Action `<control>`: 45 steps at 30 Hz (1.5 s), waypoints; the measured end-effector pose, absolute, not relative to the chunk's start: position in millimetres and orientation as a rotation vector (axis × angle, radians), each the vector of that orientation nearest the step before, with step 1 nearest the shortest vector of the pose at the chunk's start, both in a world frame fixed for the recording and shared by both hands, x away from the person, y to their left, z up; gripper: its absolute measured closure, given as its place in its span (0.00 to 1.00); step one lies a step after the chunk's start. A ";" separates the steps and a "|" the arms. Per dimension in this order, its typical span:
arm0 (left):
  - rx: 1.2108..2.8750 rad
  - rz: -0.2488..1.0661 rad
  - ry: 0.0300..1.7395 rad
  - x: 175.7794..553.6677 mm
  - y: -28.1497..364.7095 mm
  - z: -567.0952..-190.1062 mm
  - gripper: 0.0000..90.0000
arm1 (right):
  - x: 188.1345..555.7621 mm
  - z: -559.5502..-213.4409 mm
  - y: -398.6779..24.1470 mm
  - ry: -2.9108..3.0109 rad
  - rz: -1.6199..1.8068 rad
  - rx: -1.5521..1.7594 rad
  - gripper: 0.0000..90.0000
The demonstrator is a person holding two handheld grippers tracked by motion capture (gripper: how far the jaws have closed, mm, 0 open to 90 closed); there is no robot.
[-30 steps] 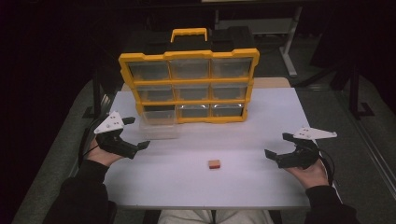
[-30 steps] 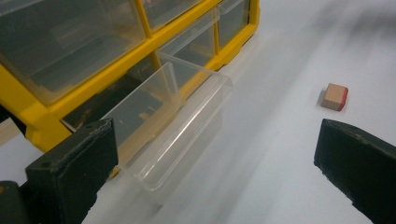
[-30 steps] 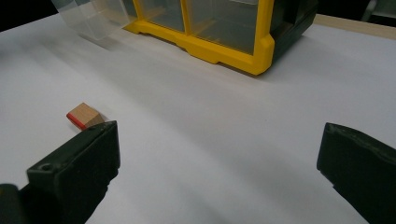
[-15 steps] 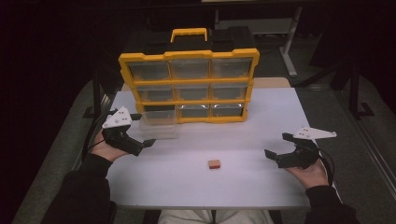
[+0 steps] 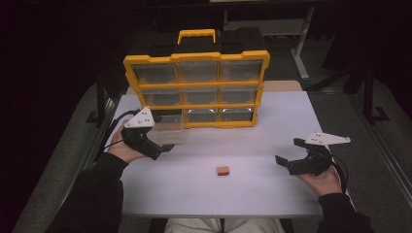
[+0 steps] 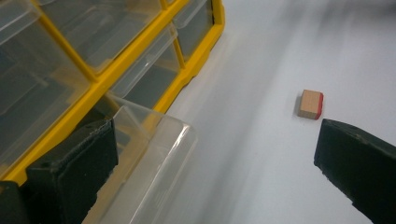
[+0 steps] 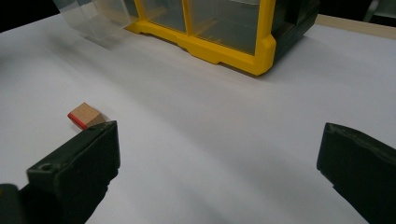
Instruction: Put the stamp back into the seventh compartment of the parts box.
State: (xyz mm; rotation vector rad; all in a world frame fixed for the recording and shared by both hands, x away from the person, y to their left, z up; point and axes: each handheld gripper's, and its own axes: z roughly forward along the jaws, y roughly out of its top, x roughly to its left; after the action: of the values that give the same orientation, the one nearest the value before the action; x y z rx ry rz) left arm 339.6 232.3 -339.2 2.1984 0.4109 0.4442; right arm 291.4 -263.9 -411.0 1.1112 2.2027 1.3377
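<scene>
Hovering just beside the pulled-out clear drawer (image 5: 167, 132) of the yellow organizer (image 5: 197, 90), the left gripper (image 5: 154, 145) has its jaws wide, holding nothing. Small wooden block (image 5: 223, 170) lies on the white table (image 5: 252, 194), between both grippers. Right gripper (image 5: 290, 156) sits near the table's right edge, jaws wide, holding nothing.

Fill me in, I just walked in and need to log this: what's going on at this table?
A person sits at a white table with a tool in each hand. The left tool, jaws open, is beside a clear drawer pulled out of the bottom-left slot of a yellow organizer. The right tool hovers open near the table's right edge. A small wooden block with a red edge lies loose between them, held by neither.
</scene>
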 end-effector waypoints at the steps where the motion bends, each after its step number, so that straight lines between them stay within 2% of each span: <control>1: 2.202 0.443 0.408 339.8 230.1 -339.5 0.00 | 291.4 -411.0 -263.9 2.203 1.338 1.109 0.00; 45: 2.281 0.338 0.243 346.5 162.2 -340.5 0.00 | 291.8 -411.5 -261.2 2.216 1.332 1.097 0.00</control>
State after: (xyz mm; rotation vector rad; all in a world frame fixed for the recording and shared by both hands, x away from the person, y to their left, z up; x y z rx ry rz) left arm 346.5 162.2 -340.5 2.2807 0.2427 0.3375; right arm 291.8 -261.2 -411.5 1.0973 2.2157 1.3325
